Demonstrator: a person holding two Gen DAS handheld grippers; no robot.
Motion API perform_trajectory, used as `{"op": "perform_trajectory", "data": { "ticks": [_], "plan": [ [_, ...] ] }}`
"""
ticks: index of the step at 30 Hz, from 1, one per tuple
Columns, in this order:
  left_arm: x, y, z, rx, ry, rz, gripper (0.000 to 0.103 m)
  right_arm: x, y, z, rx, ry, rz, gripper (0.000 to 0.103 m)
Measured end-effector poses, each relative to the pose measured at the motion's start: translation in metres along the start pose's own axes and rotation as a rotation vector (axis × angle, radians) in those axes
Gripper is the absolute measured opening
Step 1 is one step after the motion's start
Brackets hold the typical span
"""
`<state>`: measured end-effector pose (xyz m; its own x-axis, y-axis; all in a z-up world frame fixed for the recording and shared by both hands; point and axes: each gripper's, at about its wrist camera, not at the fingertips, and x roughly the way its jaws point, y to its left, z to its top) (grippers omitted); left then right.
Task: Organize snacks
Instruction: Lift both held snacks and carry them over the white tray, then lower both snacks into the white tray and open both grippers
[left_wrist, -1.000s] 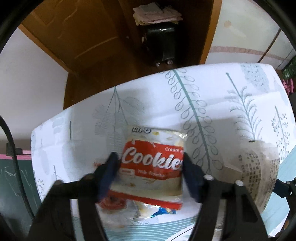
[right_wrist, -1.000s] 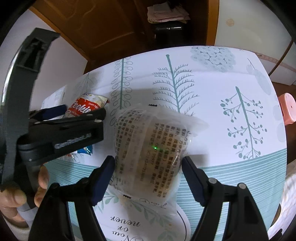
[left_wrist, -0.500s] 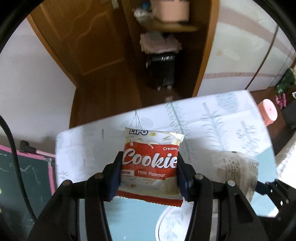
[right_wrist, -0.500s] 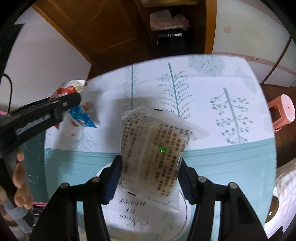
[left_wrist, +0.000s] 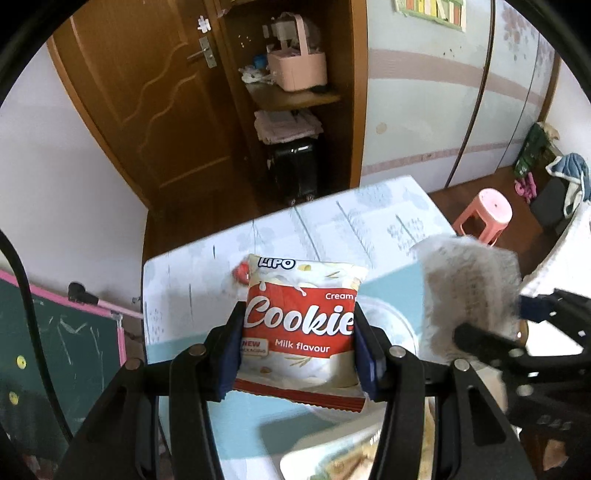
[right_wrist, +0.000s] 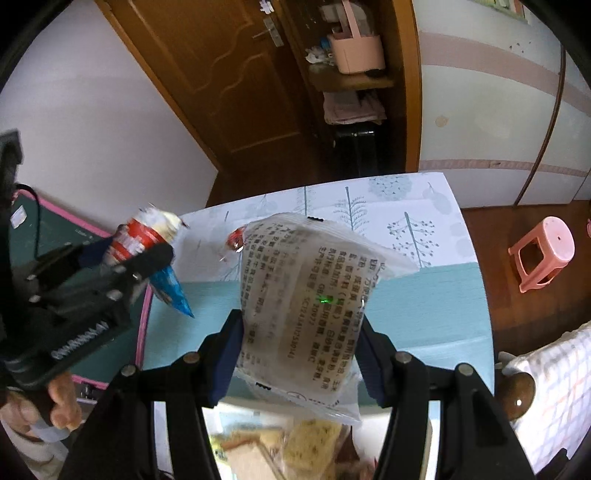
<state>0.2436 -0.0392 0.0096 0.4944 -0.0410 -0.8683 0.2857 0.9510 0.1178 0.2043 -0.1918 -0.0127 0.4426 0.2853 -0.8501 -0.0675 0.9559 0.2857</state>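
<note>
Left wrist view: one left tongs, clenched on one red-and-white "Cookies" milk-flavour packet held above the leaf-patterned desk; one pink plastic stool on the floor. Right wrist view: one right tongs, its jaws just closed, grasping one translucent printed snack bag above the desk; one small red wrapper lies there.

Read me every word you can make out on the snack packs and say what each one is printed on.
"LiPO", "Cream", "Cookie", "Milk flavour", "NEW PACKAGING": red and white cookie pack in the left claw.
Dense Chinese print with digits: clear pack in the right claw, too blurred to read.
Raised lettering on the left claw's body: too blurred to read.
</note>
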Motion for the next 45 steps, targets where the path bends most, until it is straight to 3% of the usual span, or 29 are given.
{"op": "perform_trajectory", "data": {
  "ticks": [10,20,26,31,34,44,45],
  "plan": [
    [-0.049,-0.006,-0.063,0.0,-0.044,-0.038,0.05,-0.047,-0.002,-0.057,-0.034,-0.046,0.021,0.058],
    [-0.124,-0.025,-0.134,0.023,-0.162,-0.065,0.05,-0.096,0.003,-0.118,-0.095,-0.207,0.032,0.059],
    [-0.13,-0.041,-0.177,-0.01,-0.192,-0.137,0.05,-0.1,0.006,-0.152,-0.106,-0.297,-0.001,0.06],
    [-0.117,-0.051,-0.207,-0.055,-0.199,-0.145,0.05,-0.088,0.006,-0.18,-0.101,-0.255,-0.025,0.06],
    [-0.103,-0.057,-0.219,-0.054,-0.194,-0.107,0.051,-0.072,0.004,-0.187,-0.098,-0.208,-0.024,0.061],
    [-0.051,-0.077,-0.249,-0.005,-0.05,-0.085,0.052,-0.035,-0.001,-0.205,-0.082,-0.084,-0.023,0.072],
    [-0.048,-0.078,-0.251,-0.008,-0.038,-0.093,0.056,-0.032,-0.001,-0.206,-0.081,-0.075,-0.027,0.073]
  ]
}}
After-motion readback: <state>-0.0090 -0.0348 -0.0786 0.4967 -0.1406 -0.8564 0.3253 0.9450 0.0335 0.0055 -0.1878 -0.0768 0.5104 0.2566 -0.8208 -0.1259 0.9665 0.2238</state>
